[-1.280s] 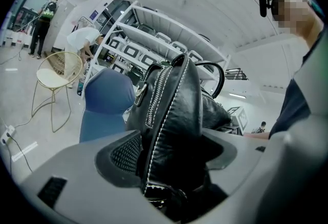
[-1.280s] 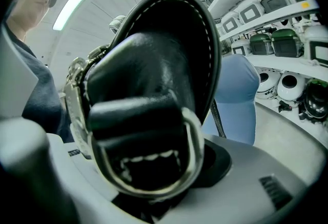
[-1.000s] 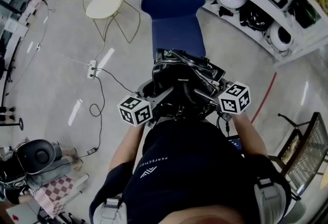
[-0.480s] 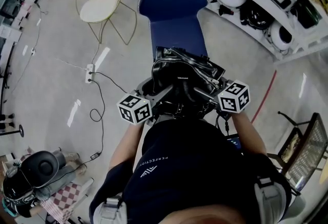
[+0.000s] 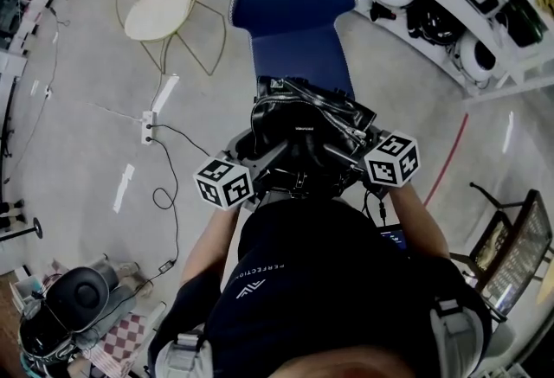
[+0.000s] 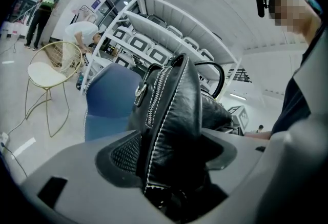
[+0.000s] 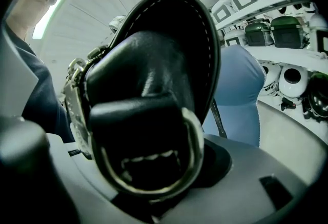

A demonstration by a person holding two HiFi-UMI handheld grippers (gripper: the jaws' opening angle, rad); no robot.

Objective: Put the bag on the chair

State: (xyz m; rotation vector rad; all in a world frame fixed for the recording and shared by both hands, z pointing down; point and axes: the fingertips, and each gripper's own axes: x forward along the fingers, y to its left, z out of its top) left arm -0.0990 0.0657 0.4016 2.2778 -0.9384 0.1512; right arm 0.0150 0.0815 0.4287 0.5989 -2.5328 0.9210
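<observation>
Bag [image 5: 303,130]: black leather with pale contrast stitching, a metal zip [image 6: 152,102], looped carry handles [image 6: 219,75] and a brass-toned D-ring [image 7: 197,138] on a strap tab. You hold it between both tools in front of your body, at the front edge of the seat of the blue chair [image 5: 294,30]. Whether its base touches the seat cannot be told. The left gripper [image 6: 169,166] is clamped on a stitched side panel. The right gripper [image 7: 154,177] is clamped on the thick strap tab at the ring, its jaws standing wide around that bulk. Judged from its folds, the leather is soft and will sag and swing. Its smooth skin may slip, so take hold at seams, tab or handles, one tool at each end, and expect moderate weight.
</observation>
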